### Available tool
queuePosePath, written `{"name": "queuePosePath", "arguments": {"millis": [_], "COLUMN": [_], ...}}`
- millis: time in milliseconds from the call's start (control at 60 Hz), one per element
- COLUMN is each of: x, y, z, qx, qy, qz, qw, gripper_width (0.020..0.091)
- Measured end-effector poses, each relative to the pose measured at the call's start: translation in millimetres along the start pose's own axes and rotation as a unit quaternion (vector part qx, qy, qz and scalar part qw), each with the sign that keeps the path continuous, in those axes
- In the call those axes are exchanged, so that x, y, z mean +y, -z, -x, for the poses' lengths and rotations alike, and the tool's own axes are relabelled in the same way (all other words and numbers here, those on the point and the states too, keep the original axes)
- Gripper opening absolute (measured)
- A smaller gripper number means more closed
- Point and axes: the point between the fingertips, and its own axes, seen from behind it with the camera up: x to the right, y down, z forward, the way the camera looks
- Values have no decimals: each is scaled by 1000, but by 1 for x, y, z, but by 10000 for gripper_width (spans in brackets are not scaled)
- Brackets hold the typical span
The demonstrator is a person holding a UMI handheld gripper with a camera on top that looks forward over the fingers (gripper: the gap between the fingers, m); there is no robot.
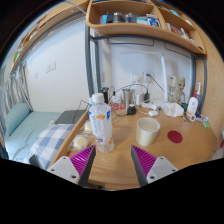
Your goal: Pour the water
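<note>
Gripper view: gripper (112, 160) is released, fingers spread wide with nothing between them, just bare bench (115, 165) wood in the gap. Magenta pads (83, 158) face inward on both fingers.

Clear plastic bottle (100, 128) stands upright on the bench, just ahead of the left finger and slightly outboard of it. White cap, label on the body. Can't tell the fill level. Not touching the gripper.

Cream-coloured cup (148, 131) sits upright ahead of the right finger, a bit farther out than the bottle, open top facing up. Contents not readable. Bottle and cup are apart, with open bench between them.

Small dark red round disc (175, 136) lies flat on the bench to the right of the cup, near it but not touching.

Back of the bench is cluttered: a white bottle-like container (192, 106) at far right, a dark mug or pot (129, 99) near centre, cables and small items I can't identify against the wall.

Shelf (125, 27) runs overhead above the bench, loaded with items too small to name.

Left of the bench: a bed (30, 130) with pale bedding and a checked cloth (52, 142) at the near edge, alongside the bench side.
</note>
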Motion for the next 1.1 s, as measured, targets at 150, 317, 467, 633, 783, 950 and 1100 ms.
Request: {"name": "queuePosePath", "arguments": {"millis": [150,317,467,633,783,950,1100], "x": [-10,-30,-42,-57,-57,-57,-62], "y": [-65,-96,-120,-128,-125,-122,-125], "z": [56,62,63,61,54,47,41], "qx": [-8,1,5,11,27,36,7], "qy": [0,1,2,16,12,-6,-57], "qz": [-17,-39,-67,-122,-137,-131,-115], "qw": [1000,999,998,992,990,991,992], "gripper_width": [716,717,706,494,433,363,363]}}
